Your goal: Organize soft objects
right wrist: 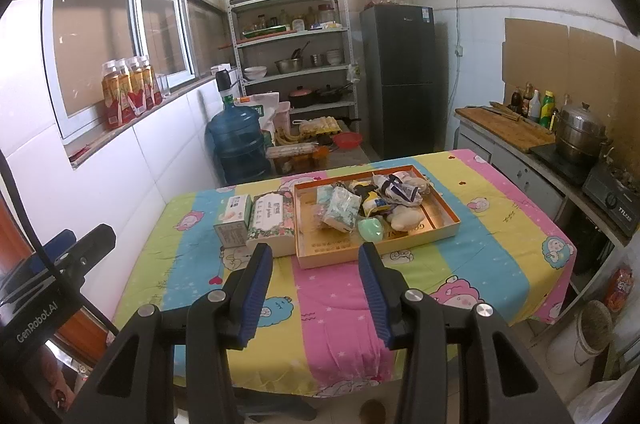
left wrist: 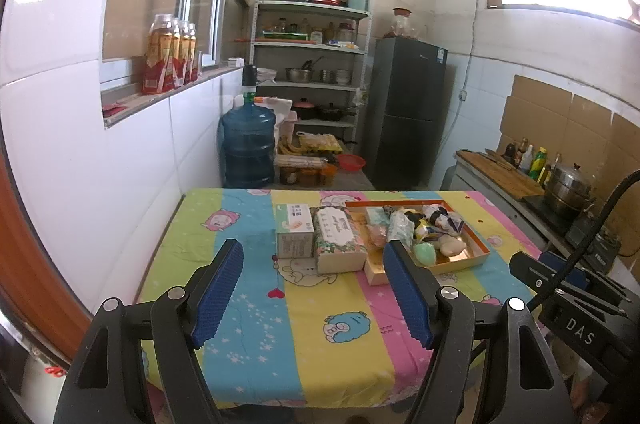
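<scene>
Fingers of the left gripper stand wide apart in the left wrist view, holding nothing, raised above the near part of the tabletop with its striped cartoon cloth. Beyond them a small tissue box and a floral tissue pack lie side by side, touching. Just to their right sits a shallow orange-rimmed tray heaped with soft packets, among them a green pouch and a pale lump. The right gripper's body shows at the right edge.

From the right wrist view, the right gripper is likewise spread open and empty, above the near part of the tabletop. The tray lies straight ahead past the fingertips, with its packets piled toward the far half and its near end bare. The floral tissue pack touches the tray's left wall, and the small tissue box sits against that pack's left side.
</scene>
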### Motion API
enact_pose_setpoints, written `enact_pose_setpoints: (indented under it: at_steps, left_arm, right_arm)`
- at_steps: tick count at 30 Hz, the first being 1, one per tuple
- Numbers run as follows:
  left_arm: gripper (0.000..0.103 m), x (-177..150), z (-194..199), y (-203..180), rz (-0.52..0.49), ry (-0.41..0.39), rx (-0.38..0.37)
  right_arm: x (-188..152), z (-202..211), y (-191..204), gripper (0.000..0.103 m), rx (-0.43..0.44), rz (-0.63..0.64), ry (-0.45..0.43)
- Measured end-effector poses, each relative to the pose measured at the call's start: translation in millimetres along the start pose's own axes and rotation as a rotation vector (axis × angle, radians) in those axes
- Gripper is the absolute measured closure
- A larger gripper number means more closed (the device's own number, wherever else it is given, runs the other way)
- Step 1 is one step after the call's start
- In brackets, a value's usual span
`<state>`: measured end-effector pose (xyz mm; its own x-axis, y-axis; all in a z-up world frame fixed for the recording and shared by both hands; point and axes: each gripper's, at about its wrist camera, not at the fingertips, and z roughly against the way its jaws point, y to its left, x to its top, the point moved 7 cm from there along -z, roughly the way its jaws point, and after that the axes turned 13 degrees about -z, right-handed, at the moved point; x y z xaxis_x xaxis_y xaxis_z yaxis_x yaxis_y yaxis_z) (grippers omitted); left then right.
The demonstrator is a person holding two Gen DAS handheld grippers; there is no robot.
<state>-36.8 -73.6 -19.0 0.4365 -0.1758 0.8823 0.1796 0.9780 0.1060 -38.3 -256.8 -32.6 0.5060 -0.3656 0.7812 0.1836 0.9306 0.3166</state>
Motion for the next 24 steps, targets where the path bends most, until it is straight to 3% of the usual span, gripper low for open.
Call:
enact_pose_setpoints:
  at_steps: [24]
  left_arm:
    - [0.029,-0.8,0.6,-4.0,0.000,0.004,-0.005]
  right_arm:
    - [0.6,0.1,0.1,0.058,-0.001,0.001,0.000]
